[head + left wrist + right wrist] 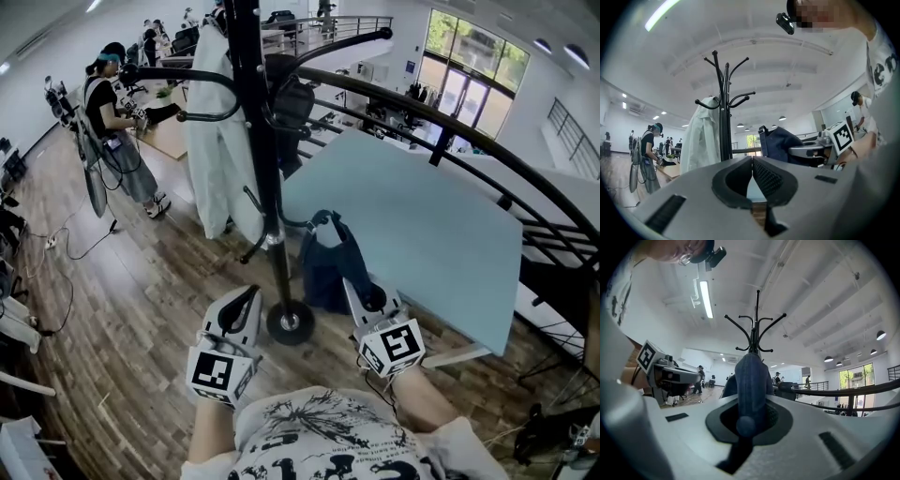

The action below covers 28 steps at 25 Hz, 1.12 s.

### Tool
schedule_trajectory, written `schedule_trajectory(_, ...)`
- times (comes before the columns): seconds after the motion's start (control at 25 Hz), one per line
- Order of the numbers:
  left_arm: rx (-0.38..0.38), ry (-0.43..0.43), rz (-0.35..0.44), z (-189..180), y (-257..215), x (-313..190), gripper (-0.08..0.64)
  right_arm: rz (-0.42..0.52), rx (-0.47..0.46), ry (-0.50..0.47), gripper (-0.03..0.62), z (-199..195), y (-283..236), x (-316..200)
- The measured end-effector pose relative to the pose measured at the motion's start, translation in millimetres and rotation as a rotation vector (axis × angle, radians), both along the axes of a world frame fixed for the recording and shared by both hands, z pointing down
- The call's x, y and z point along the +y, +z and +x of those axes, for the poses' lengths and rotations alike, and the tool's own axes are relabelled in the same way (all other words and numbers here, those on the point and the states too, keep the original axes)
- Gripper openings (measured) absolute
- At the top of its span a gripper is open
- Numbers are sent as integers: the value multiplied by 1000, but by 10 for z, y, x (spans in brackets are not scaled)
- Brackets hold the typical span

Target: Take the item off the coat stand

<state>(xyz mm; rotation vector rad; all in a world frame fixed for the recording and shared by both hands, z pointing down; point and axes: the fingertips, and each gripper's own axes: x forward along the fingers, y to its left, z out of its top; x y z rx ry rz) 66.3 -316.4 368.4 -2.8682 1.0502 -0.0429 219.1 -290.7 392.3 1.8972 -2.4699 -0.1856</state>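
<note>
A dark blue bag [328,264] hangs low beside the black coat stand [253,141], just right of the stand's round base [291,322]. My right gripper [362,296] is shut on the bag's blue strap [751,380], which runs up between its jaws in the right gripper view. My left gripper [246,300] is shut and holds nothing; it sits left of the base. In the left gripper view the bag [780,143] shows to the right of the stand [724,117]. A white coat [216,141] still hangs on the stand.
A light blue tabletop [422,234] lies right behind the bag. A curved black railing [487,150] runs past it. A person [112,122] stands at a desk far left, and cables lie on the wooden floor [122,319].
</note>
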Motion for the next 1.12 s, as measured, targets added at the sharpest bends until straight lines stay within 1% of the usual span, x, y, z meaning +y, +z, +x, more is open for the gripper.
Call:
schedule_trajectory(0.16, -2, 16, 16, 57, 17, 35, 5, 4, 24, -29, 2, -25, -18, 50)
schedule_trajectory(0.24, -4, 17, 12, 76, 6, 51, 5, 10, 30, -38, 0, -30, -47, 64)
schedule_trajectory(0.44, -1, 34, 20, 117, 51, 78, 5, 26, 18, -19, 0, 18, -124, 113)
schedule_trajectory(0.76, -7, 48, 15, 153, 58, 110, 5, 9, 14, -18, 0, 3, -68, 166)
schedule_trajectory(1.12, -15, 78, 26, 228, 106, 126, 5, 15, 17, -17, 0, 10, -83, 217)
